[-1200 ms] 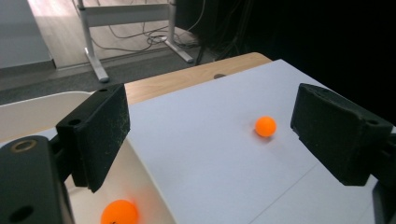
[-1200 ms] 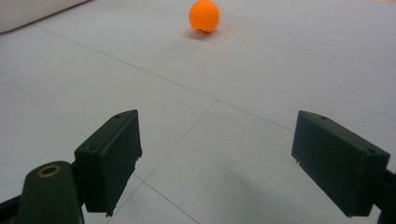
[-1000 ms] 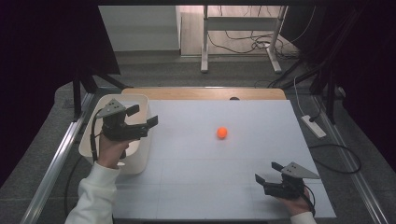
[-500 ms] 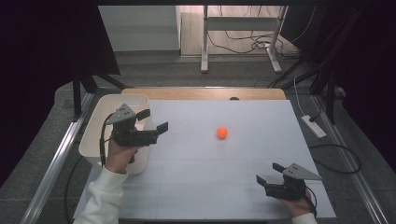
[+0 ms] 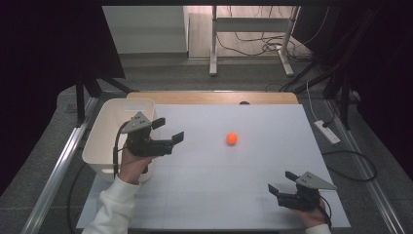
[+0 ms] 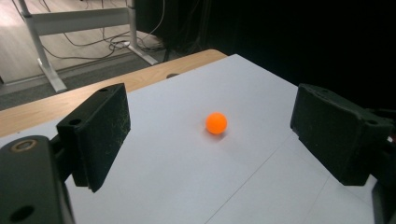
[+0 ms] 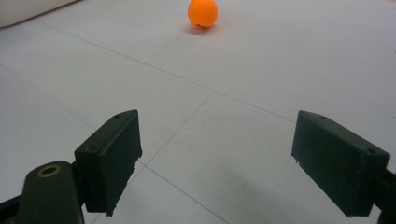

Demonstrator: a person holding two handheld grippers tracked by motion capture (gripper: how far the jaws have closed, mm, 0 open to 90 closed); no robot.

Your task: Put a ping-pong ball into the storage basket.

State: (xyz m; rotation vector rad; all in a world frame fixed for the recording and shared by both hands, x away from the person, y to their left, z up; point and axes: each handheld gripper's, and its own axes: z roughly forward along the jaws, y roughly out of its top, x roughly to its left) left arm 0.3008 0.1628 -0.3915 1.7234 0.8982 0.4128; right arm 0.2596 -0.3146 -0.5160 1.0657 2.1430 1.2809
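Observation:
A small orange ball [image 5: 232,139] lies alone on the white table top [image 5: 253,165], right of centre. My left gripper [image 5: 168,130] hangs open just right of the white bin [image 5: 113,117], pointing toward the ball, with nothing between its jaws. In the left gripper view the ball [image 6: 216,123] sits ahead between the two black pads [image 6: 100,130]. My right gripper [image 5: 281,182] rests open near the table's front right corner. The right gripper view has the ball [image 7: 202,13] far ahead, beyond its open gripper [image 7: 217,161].
The white bin stands at the table's left edge. A wooden strip [image 5: 209,97] runs along the far edge. Beyond the table stand a metal frame [image 5: 248,39] and floor cables; a power strip [image 5: 327,131] lies to the right.
My left gripper has moved right, from over the bin out above the table toward the ball. The right gripper and the ball have stayed put.

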